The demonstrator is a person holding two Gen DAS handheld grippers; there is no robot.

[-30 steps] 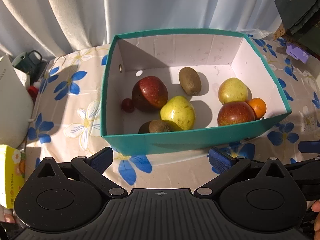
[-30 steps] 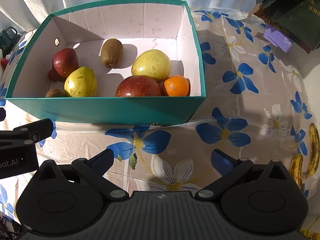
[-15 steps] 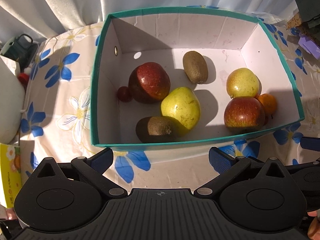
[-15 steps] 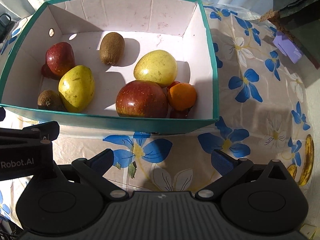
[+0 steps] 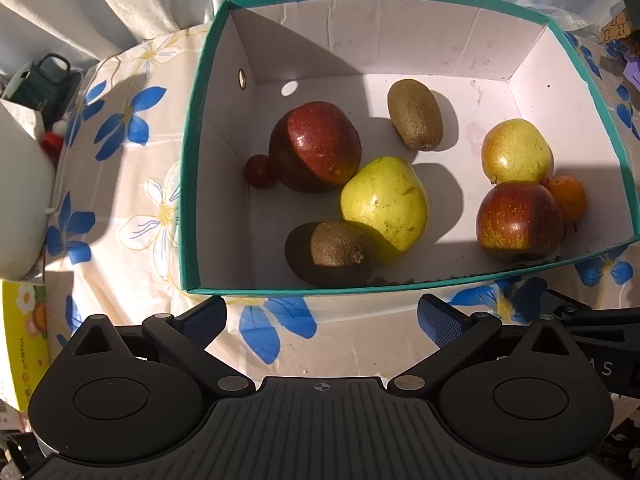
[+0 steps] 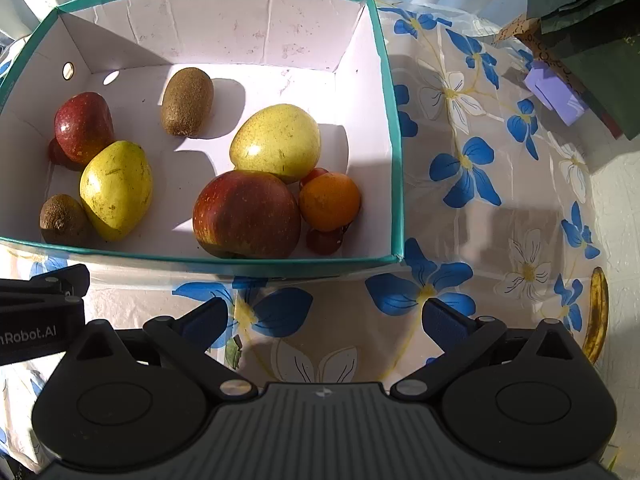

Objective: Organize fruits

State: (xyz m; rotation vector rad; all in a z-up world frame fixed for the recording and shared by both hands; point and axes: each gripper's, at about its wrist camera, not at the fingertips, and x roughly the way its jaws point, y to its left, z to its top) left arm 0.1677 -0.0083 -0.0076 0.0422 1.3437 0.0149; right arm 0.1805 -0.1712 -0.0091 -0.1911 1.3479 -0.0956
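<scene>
Two grippers, left gripper [image 5: 320, 316] and right gripper [image 6: 326, 318], are hovering wide apart and empty before the teal box [image 5: 192, 184]; fruits are crowding inside, so reaching in risks bumping the near wall.

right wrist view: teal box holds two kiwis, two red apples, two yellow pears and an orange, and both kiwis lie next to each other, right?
Not quite: the kiwis lie apart. The right wrist view shows one kiwi alone near the back of the teal box, the other kiwi at the front left corner, against a yellow pear. The fruit count stands.
</scene>
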